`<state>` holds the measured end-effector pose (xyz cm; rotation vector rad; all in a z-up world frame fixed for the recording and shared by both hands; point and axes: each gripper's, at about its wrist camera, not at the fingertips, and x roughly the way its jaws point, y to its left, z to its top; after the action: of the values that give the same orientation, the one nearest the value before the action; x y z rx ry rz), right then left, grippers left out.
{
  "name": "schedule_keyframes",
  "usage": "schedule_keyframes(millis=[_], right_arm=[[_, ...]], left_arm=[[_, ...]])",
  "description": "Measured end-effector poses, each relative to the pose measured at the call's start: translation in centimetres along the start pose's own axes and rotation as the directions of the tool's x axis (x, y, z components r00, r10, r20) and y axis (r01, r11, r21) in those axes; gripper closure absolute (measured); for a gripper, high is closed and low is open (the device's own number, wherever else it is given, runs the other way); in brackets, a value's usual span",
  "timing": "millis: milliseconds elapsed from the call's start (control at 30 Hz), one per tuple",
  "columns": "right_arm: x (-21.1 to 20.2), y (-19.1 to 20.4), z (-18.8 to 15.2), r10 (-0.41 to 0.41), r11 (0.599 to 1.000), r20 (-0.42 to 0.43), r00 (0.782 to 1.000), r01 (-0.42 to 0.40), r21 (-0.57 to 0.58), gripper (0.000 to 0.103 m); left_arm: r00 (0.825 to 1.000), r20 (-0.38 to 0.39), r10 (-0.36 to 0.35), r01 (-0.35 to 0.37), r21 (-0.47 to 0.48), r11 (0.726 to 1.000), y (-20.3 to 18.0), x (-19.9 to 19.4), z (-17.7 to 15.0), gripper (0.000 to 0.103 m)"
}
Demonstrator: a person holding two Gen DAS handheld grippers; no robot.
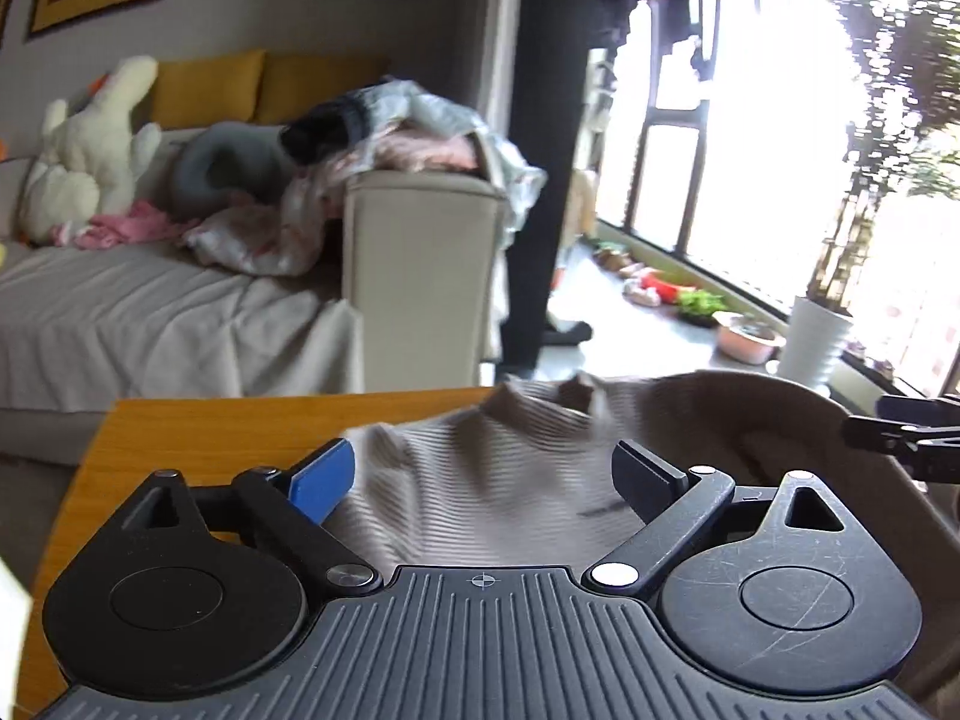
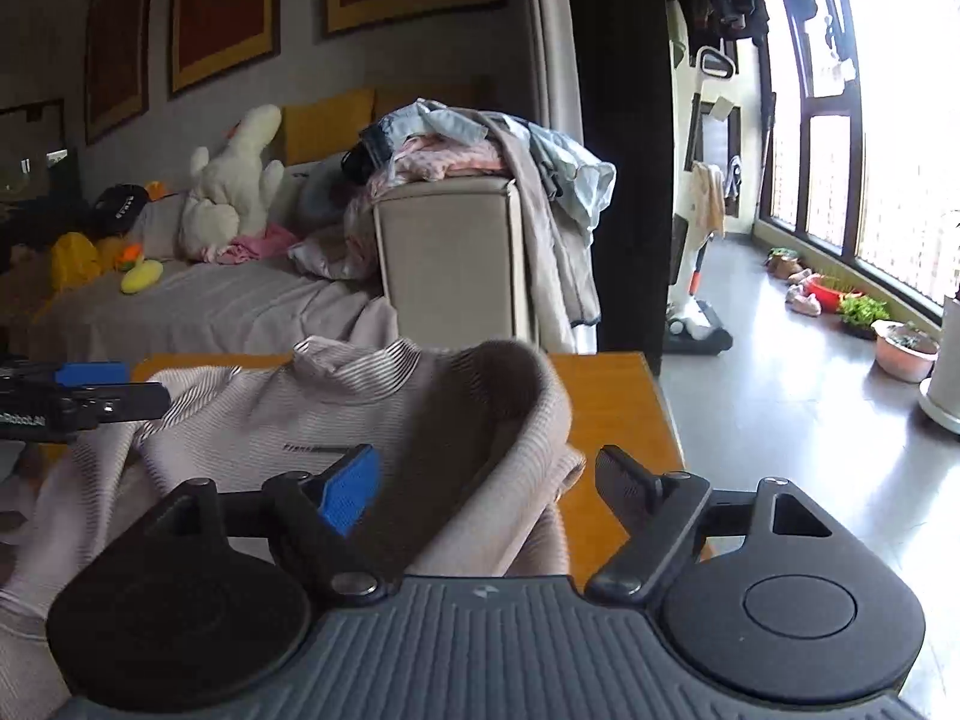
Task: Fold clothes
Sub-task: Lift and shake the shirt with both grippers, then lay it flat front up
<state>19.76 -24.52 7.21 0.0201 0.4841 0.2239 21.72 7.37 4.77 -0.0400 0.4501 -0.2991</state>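
Both jaws stand released: our left gripper (image 1: 486, 480) hovers over the ribbed body of the beige striped sweater (image 2: 312, 414), and our right gripper (image 2: 486, 483) straddles its raised sleeve fold without pinching it. We see the sweater lying rumpled on the orange counter (image 2: 612, 408), collar toward the sofa (image 2: 210, 306).

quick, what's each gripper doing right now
left gripper: open, above the striped sweater, holding nothing.
right gripper: open, the sweater's fold between its fingers, not clamped.
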Motion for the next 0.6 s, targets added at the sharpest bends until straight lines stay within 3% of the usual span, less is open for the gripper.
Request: schedule_keyframes(millis=[67, 133, 233, 333, 600], right_arm=[[0.4, 1.5, -2.0, -0.001, 0.999, -0.087, 0.996, -0.004, -0.054, 0.028], [0.6, 2.5, -3.4, -0.023, 0.996, -0.148, 0.989, 0.01, -0.091, 0.044], [0.2, 2.2, -4.0, -0.01, 0.998, -0.184, 0.983, -0.001, -0.062, 0.044], [-1.0, 2.7, -4.7, -0.004, 0.996, -0.184, 0.983, -0.013, -0.089, 0.044], [-5.7, 3.9, -7.0, 0.008, 0.993, -0.197, 0.98, -0.031, -0.116, 0.043]], left_arm=[[0.999, -0.015, -0.041, 0.042, 0.07, 0.997, -2.1, 0.6, -2.1, 0.005], [0.997, -0.058, -0.046, 0.053, 0.121, 0.991, -3.5, 1.4, -3.6, 0.005], [0.998, -0.061, -0.022, 0.031, 0.139, 0.99, -3.9, 1.2, -4.2, 0.003], [0.995, -0.103, -0.017, 0.027, 0.096, 0.995, -3.6, 0.7, -4.8, 0.003], [0.992, -0.119, -0.036, 0.043, 0.054, 0.998, -4.3, -3.7, -6.8, 0.001]])
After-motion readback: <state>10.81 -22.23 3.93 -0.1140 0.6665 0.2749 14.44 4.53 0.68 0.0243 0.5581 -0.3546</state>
